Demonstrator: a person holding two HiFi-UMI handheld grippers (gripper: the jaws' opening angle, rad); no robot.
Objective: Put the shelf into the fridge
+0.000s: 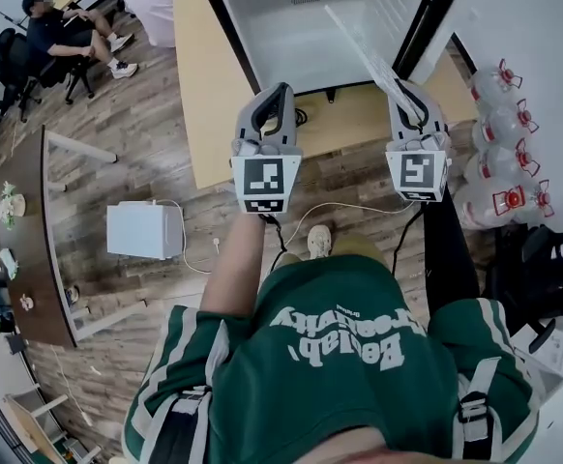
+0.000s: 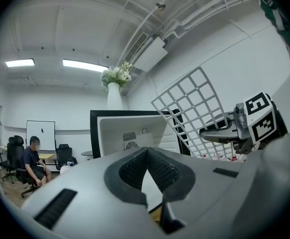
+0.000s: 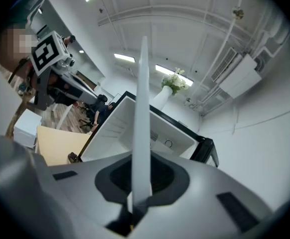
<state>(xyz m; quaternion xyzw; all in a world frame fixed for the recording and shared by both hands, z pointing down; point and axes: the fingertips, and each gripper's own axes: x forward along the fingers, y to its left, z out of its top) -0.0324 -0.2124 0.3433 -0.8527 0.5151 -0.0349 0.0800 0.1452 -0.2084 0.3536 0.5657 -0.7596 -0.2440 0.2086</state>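
Note:
The open fridge [image 1: 311, 27] lies ahead of me with a bare white interior and a black frame; it also shows in the left gripper view [image 2: 130, 128]. My right gripper [image 1: 402, 87] is shut on the white wire shelf [image 1: 359, 51], which slants up toward the fridge's right side. In the right gripper view the shelf [image 3: 143, 98] stands edge-on between the pads of that gripper [image 3: 141, 178]. The left gripper view shows the shelf [image 2: 195, 108] as a tilted grid held by the right gripper [image 2: 234, 128]. My left gripper [image 1: 280, 93] is shut and empty, just before the fridge opening, its tips [image 2: 146, 151] touching.
The fridge rests on a tan wooden platform [image 1: 204, 85]. Several large water bottles [image 1: 499, 153] stand at the right by a white wall. A white box [image 1: 144, 230] and cables lie on the wood floor at left. A seated person [image 1: 59, 32] is far left. A vase of flowers [image 2: 114, 91] tops the fridge.

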